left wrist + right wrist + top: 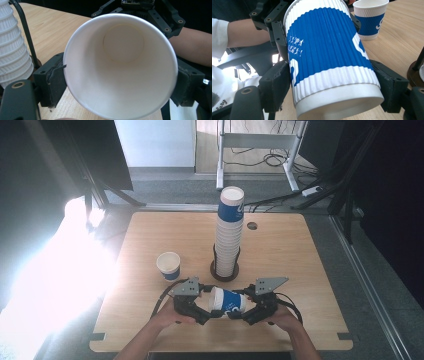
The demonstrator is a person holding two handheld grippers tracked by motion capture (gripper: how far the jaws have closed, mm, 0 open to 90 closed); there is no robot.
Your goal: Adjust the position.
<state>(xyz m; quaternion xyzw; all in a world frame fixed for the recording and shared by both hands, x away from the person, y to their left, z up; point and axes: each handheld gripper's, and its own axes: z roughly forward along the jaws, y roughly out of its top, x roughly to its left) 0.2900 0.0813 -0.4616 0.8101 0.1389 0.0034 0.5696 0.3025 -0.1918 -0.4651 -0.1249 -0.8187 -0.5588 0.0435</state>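
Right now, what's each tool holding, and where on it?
Both grip one blue-and-white paper cup lying sideways: left tool at the rim end, pads outside the wall; right tool at the base end.

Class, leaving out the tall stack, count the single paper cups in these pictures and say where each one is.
2. One cup lies on its side between the left gripper and right gripper. The other cup stands upright on the table, left of the stack.

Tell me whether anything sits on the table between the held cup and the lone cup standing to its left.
Nothing visible does. The held cup lies sideways between the left gripper and right gripper, and bare table runs up to the lone cup. The stack of cups in its holder stands off to the right of that path.
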